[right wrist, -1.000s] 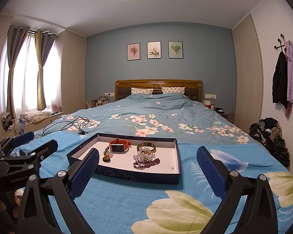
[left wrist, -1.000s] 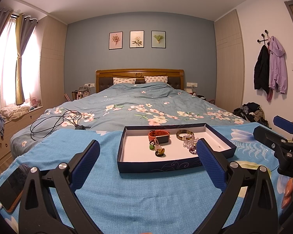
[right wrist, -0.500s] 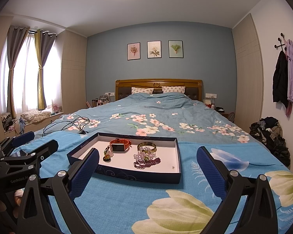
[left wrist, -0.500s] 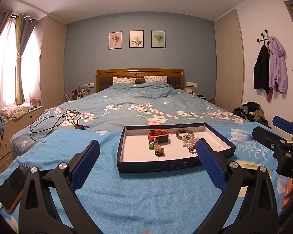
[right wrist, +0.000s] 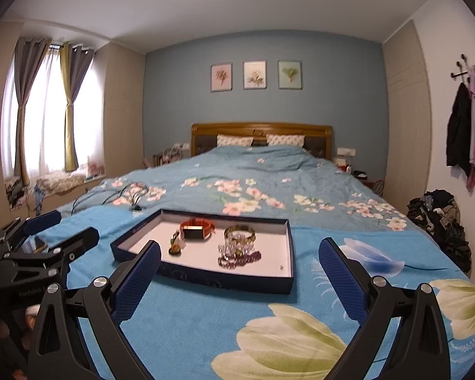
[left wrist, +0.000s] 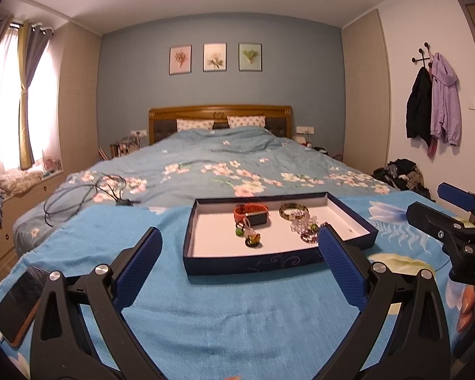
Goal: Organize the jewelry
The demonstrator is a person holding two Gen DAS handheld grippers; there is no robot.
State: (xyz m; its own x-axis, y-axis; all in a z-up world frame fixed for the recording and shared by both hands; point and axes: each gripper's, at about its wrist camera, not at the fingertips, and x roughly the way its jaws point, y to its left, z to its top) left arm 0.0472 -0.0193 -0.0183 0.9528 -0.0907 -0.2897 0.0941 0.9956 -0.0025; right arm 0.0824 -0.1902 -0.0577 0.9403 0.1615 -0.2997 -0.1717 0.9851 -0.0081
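A dark blue tray (left wrist: 247, 264) with a white floor lies on the blue blanket at the foot of the bed; it also shows in the right wrist view (right wrist: 205, 277). In it lie an orange watch (left wrist: 250, 212), a gold-green bangle (left wrist: 293, 211), a clear bead bracelet (left wrist: 302, 223), a dark purple bead string (right wrist: 242, 258) and small pendants (left wrist: 251, 239). My left gripper (left wrist: 239, 264) is open and empty, just short of the tray's near wall. My right gripper (right wrist: 237, 274) is open and empty, at the tray's near side.
A phone (left wrist: 19, 300) lies at the blanket's left edge. Black cables (left wrist: 85, 193) lie on the floral duvet to the left. Clothes are piled on the floor at right (right wrist: 440, 221). Coats hang on the right wall (left wrist: 433, 107).
Both grippers have moved slightly forward and down toward the tray. Both stay open and empty.
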